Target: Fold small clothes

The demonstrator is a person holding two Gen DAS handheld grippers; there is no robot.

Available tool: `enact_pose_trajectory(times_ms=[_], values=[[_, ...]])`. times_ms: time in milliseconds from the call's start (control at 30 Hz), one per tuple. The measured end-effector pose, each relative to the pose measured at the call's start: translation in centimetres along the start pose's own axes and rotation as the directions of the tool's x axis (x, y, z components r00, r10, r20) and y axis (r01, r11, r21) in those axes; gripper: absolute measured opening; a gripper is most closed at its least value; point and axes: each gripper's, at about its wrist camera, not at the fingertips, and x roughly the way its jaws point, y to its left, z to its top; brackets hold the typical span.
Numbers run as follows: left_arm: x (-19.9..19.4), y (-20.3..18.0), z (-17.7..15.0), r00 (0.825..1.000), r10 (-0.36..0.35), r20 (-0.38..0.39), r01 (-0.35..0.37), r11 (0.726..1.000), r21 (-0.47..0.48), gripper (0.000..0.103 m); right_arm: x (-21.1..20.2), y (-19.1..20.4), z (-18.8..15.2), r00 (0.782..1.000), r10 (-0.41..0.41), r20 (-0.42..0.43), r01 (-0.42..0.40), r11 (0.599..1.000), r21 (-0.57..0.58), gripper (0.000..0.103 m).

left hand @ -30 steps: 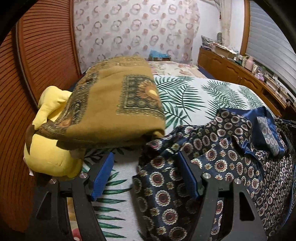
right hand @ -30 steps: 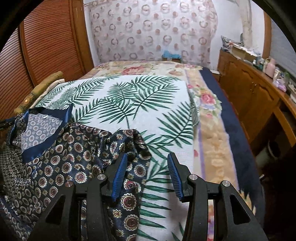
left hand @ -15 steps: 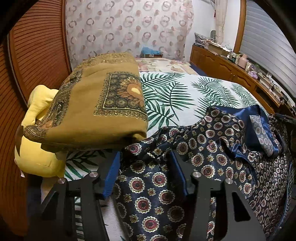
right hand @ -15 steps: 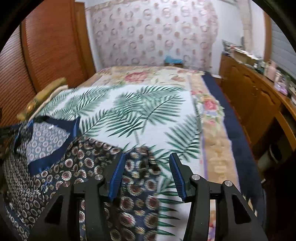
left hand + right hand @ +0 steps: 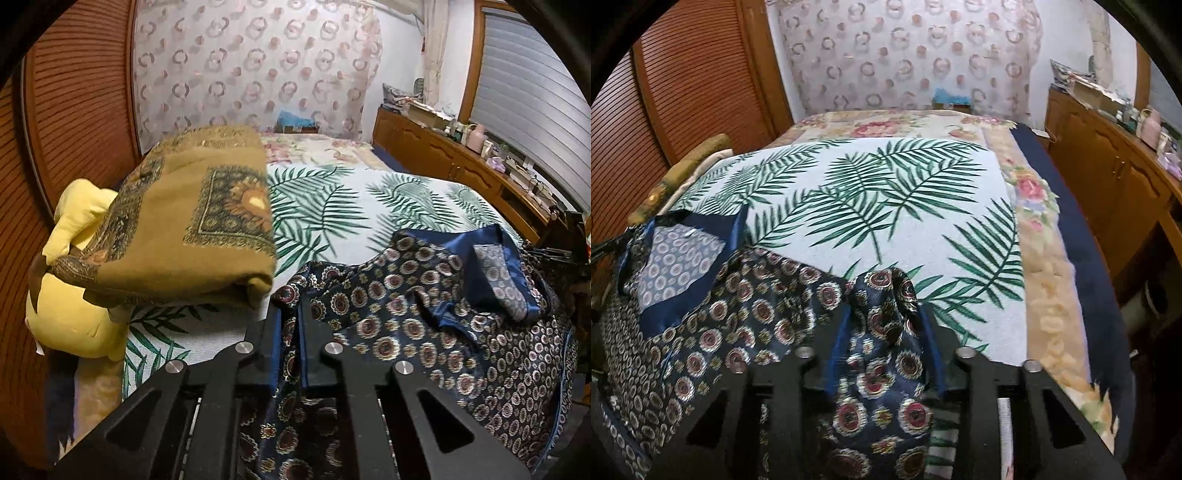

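While both claws are closing, left gripper [image 5: 289,325] and right gripper [image 5: 886,325] pinch the navy patterned garment [image 5: 424,314] at lower centre.

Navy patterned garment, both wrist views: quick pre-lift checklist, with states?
1. Left gripper has fabric of the navy patterned garment between its closing jaws: ok.
2. Right gripper has a bunched corner between its closing jaws: ok; whether the pads press yet: cannot tell.
3. Garment lying flat for a fold: not ok, rumpled, collar area turned over.
4. Folded ochre blanket apart from the left grip point: cannot tell, close.
5. Palm-leaf sheet beyond the garment bare for laying out: ok.
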Motion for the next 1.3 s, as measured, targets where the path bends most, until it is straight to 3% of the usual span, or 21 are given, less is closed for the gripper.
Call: enact_pose_trajectory(times_ms=[33, 133, 267, 367, 500, 667, 800, 1067, 1133, 1200, 1267, 1300], values=[[-0.3, -0.2, 0.1, 1.0, -0.002, 0.008, 0.002, 1.0, 0.004, 0.008, -0.1, 0.1, -0.1, 1.0, 0.01, -0.001, -0.01, 1.0, -0.007, 0.017], [-1.5, -1.0, 0.4, 0.999, -0.012, 0.043, 0.012, 1.0, 0.014, 0.007, -0.5, 0.6, -0.4, 1.0, 0.027, 0.008, -0.027, 0.999, -0.033, 0.01], [-4.0, -2.0, 1.6, 0.992, -0.016, 0.125, 0.013, 1.0, 0.026, 0.007, -2.6, 1.3, 0.2, 0.996, 0.02, 0.088, -0.016, 0.999, -0.045, 0.008], [-5.6, -2.4, 3.5, 0.977, 0.014, 0.215, -0.022, 0.999, 0.033, 0.006, -4.5, 1.4, 1.8, 0.987, 0.034, 0.157, -0.025, 0.998, -0.054, 0.008], [-6.0, -2.3, 6.5, 0.962, 0.017, 0.272, -0.028, 0.999, 0.039, 0.006, -6.0, 1.3, 4.7, 0.979, 0.022, 0.203, -0.006, 0.997, -0.08, 0.007], [-4.7, -1.7, 10.6, 0.946, 0.05, 0.321, -0.065, 0.997, 0.035, 0.006, -6.4, 0.8, 9.1, 0.969, -0.047, 0.243, 0.072, 0.993, -0.095, 0.007], [-1.9, -0.3, 12.7, 0.954, 0.071, 0.293, -0.075, 0.997, 0.003, 0.006, -5.5, 0.0, 12.5, 0.957, -0.121, 0.262, 0.149, 0.985, -0.089, 0.007], [4.4, 0.9, 11.3, 0.979, 0.134, 0.154, -0.136, 0.991, 0.001, 0.007, 1.2, -0.4, 13.8, 0.974, -0.195, 0.113, 0.202, 0.978, -0.054, 0.008], [4.4, 1.2, 10.6, 0.982, 0.134, 0.136, -0.134, 0.991, -0.012, 0.01, 1.8, 0.3, 13.4, 0.973, -0.205, 0.102, 0.212, 0.976, -0.055, 0.024], [4.2, 1.4, 10.0, 0.983, 0.135, 0.123, -0.134, 0.991, -0.02, 0.013, 1.8, 0.2, 13.4, 0.973, -0.206, 0.1, 0.212, 0.976, -0.057, 0.032], [3.6, 1.4, 9.4, 0.982, 0.146, 0.123, -0.145, 0.989, -0.016, 0.021, 1.0, 0.9, 12.3, 0.971, -0.213, 0.111, 0.222, 0.972, -0.073, 0.04], [3.1, 1.3, 9.0, 0.982, 0.139, 0.128, -0.139, 0.99, -0.013, 0.032, 0.6, 1.4, 12.2, 0.969, -0.216, 0.118, 0.226, 0.971, -0.081, 0.04]])
